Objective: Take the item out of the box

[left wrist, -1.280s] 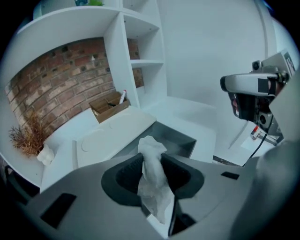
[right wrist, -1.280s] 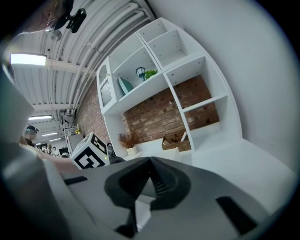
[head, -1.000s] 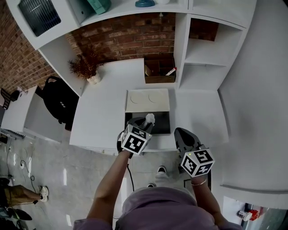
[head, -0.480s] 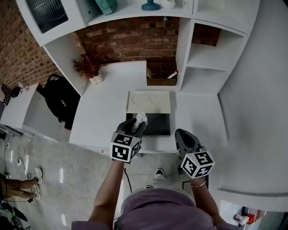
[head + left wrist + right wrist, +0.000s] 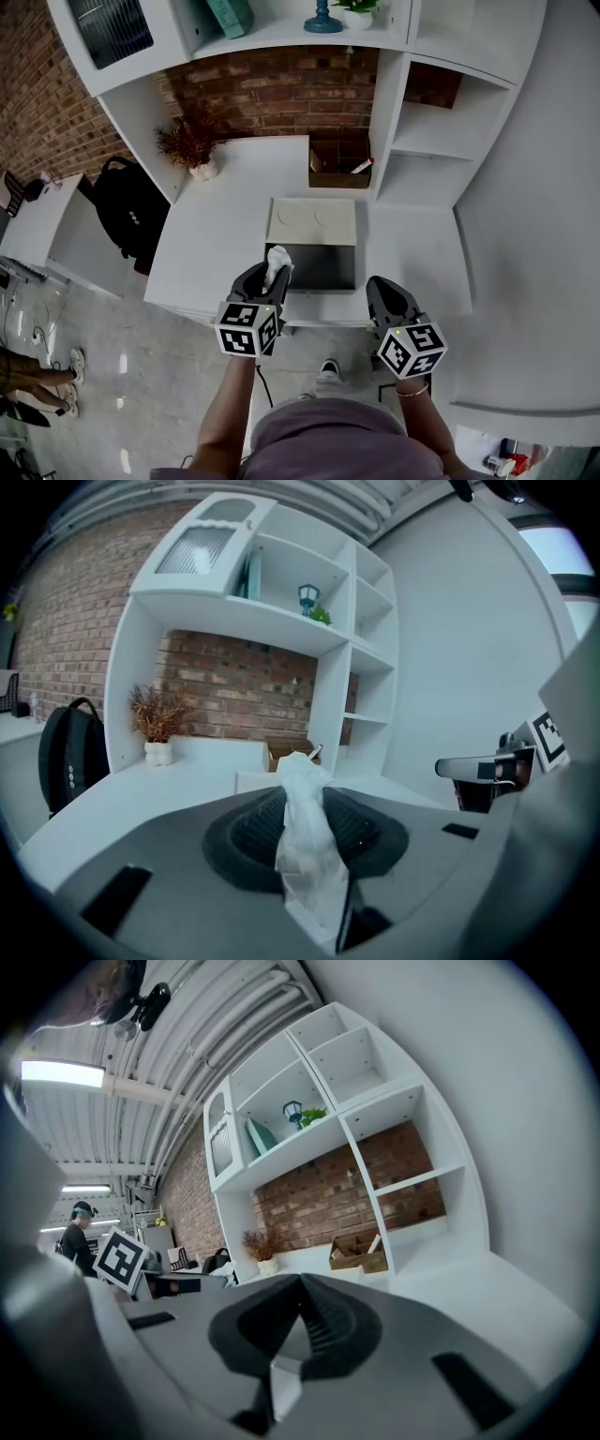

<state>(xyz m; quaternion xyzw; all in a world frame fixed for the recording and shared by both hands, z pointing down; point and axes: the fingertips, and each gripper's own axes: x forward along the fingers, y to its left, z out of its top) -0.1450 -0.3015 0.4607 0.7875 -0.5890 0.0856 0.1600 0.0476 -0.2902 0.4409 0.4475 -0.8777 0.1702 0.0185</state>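
Observation:
A black open box [image 5: 323, 267] sits near the white table's front edge, its cream lid [image 5: 312, 221] lying flat just behind it. My left gripper [image 5: 270, 274] hangs over the box's left front corner, shut on a white, crinkly plastic-wrapped item [image 5: 277, 259]. In the left gripper view the item [image 5: 305, 855] stands upright between the dark pads [image 5: 361, 829] and sticks out past the left gripper [image 5: 305, 799]. My right gripper [image 5: 380, 284] is at the box's right front corner, apart from it. The right gripper [image 5: 300, 1283] has its tips together with nothing between them.
A brown cardboard tray [image 5: 339, 161] sits in the shelf niche behind the box. A dried plant in a white vase [image 5: 194, 150] stands at the back left. A black backpack [image 5: 127, 211] rests on a lower side table. Shelves [image 5: 427, 141] rise at the back and right.
My left gripper has drawn back toward the table's front edge and a little left, carrying the white item away from the box's middle. The right gripper has barely moved.

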